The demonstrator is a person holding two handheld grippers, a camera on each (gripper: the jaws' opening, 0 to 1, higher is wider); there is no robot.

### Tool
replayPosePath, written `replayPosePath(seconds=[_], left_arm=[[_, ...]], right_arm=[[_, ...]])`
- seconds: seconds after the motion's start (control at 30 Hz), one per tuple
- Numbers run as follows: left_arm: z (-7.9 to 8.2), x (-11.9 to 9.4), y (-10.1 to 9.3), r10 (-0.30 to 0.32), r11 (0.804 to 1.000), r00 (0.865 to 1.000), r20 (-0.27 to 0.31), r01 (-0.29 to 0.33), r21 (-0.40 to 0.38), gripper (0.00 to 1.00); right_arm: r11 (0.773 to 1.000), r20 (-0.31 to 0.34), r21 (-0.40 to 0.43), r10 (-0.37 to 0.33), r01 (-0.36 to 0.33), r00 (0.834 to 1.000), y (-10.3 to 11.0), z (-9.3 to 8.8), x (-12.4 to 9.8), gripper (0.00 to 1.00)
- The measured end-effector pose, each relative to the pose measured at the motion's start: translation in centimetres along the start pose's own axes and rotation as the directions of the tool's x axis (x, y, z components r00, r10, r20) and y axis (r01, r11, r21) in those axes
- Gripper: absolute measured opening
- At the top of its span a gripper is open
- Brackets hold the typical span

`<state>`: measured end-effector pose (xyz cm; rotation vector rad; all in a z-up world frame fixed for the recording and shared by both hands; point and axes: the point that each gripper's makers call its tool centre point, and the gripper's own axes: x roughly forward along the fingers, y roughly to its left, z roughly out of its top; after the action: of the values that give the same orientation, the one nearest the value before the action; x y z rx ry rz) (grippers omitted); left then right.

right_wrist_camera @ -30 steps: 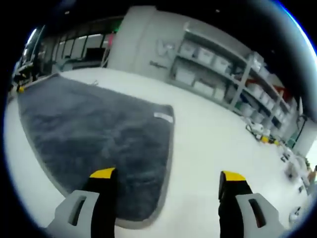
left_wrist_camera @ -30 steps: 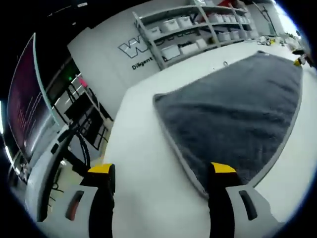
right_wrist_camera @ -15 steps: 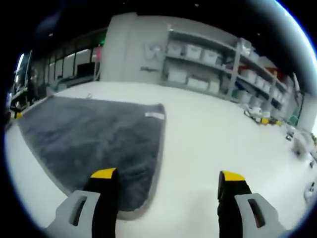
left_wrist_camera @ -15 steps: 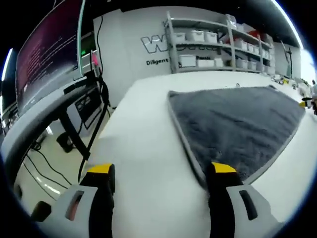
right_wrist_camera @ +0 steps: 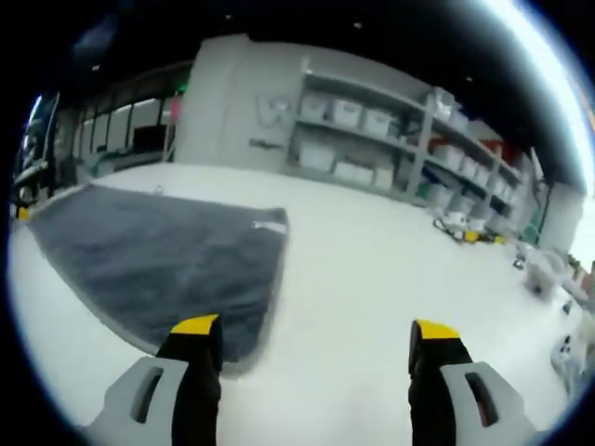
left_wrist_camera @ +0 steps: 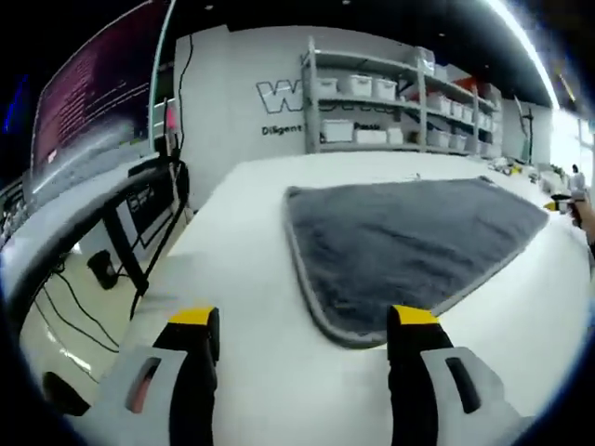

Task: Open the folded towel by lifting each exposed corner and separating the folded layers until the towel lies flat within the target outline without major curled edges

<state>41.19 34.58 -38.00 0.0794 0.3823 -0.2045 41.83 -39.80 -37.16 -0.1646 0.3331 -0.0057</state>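
Note:
A dark grey towel (left_wrist_camera: 400, 237) lies spread flat on the white table (left_wrist_camera: 251, 279), its pale-hemmed near corner just ahead of my left gripper's (left_wrist_camera: 302, 325) right jaw. That gripper is open and holds nothing. In the right gripper view the same towel (right_wrist_camera: 149, 260) stretches to the left, with a white label (right_wrist_camera: 270, 226) at its far corner. My right gripper (right_wrist_camera: 311, 334) is open and empty above bare table, its left jaw beside the towel's near corner.
White shelving with storage bins (left_wrist_camera: 381, 102) lines the back wall. A monitor and a stand with cables (left_wrist_camera: 102, 177) stand off the table's left edge. Small items (right_wrist_camera: 469, 232) sit at the far right of the table (right_wrist_camera: 372, 279).
Both cameras have pulled back and levelled, so the towel sits farther ahead of the jaws. The towel itself lies as before, and both grippers stay open.

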Motion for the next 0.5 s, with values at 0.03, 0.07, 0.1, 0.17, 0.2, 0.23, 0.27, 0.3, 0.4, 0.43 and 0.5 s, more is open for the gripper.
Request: replayPosePath(seconds=[0.03,0.07,0.1,0.17,0.2,0.23,0.27,0.3,0.4,0.43,0.5], left_arm=[[0.9,-0.6,-0.9,-0.015,1.0,0.999,0.033,0.016,-0.02,0.9],[1.4,-1.0,-1.3,-0.015,1.0,0.999,0.051,0.016,-0.016,0.98],[2.0,-1.7,-1.6,-0.014,1.0,0.998,0.066,0.012,0.028,0.98],[3.3,-2.5,-2.5,-0.026,0.999,0.992,0.124,0.02,0.048,1.0],[3.4,-2.9,-2.9,-0.035,0.999,0.991,0.128,0.03,0.045,1.0],[3.7,-3.3,-3.6,-0.059,0.997,0.988,0.141,0.052,0.052,1.0],[4.1,-3.7,-4.3,-0.082,0.995,0.985,0.154,0.074,0.06,1.0],[4.2,-3.8,-4.5,-0.089,0.995,0.983,0.161,0.08,0.062,1.0],[5.2,-5.5,-6.3,-0.116,0.992,0.974,0.194,0.104,0.071,1.0],[5.3,-5.6,-6.4,-0.117,0.992,0.974,0.196,0.104,0.072,1.0],[6.0,-6.6,-7.1,-0.121,0.991,0.97,0.213,0.106,0.08,1.0]], right_arm=[[1.0,0.004,0.001,0.008,-0.008,1.0,0.3,0.2,-0.3,0.9],[1.0,0.006,0.003,0.02,-0.02,1.0,0.8,0.4,-0.7,0.94],[0.999,0.015,0.003,0.044,-0.044,0.999,1.5,0.7,-1.1,0.99],[0.995,0.046,0.017,0.093,-0.094,0.995,2.9,1.5,-2.0,1.0],[0.994,0.055,0.021,0.105,-0.106,0.993,3.3,1.9,-2.5,1.0],[0.992,0.058,0.03,0.119,-0.121,0.991,3.7,2.1,-3.0,1.0],[0.99,0.068,0.033,0.131,-0.134,0.989,4.1,2.4,-3.4,1.0],[0.99,0.071,0.033,0.136,-0.139,0.988,4.3,2.5,-3.6,1.0],[0.985,0.091,0.024,0.17,-0.172,0.981,5.6,3.4,-5.1,1.0],[0.983,0.097,0.02,0.178,-0.181,0.979,5.9,3.7,-5.5,1.0],[0.975,0.11,0.011,0.219,-0.221,0.97,7.2,4.2,-6.9,1.0]])
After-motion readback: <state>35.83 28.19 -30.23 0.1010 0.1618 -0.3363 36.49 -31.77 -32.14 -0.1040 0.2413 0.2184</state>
